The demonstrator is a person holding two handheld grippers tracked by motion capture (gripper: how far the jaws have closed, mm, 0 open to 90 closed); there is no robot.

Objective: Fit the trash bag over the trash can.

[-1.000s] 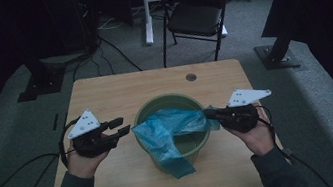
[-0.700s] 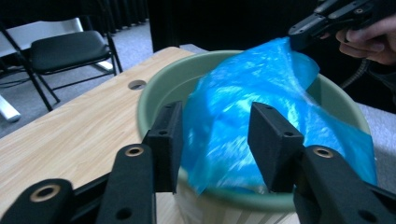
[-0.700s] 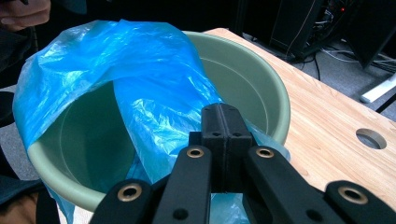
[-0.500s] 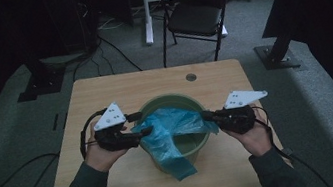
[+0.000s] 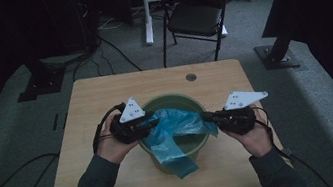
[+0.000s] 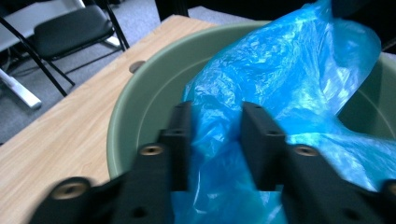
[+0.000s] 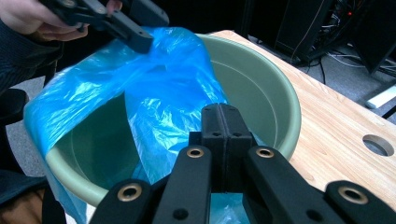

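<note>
Left gripper (image 6: 215, 140) has just been closing, jaws astride a fold of the blue plastic bag (image 5: 176, 131), seemingly not yet pinching. That bag drapes across the green basin (image 5: 204, 143) mid-table: light, limp, slippery film, best gathered at its edge, thick folds held firmly. Right gripper (image 7: 223, 140) is clamped on the bag's other edge.

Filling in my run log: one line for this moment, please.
left gripper: closing on blue bag | right gripper: shut on bag | green bin: on table
</note>
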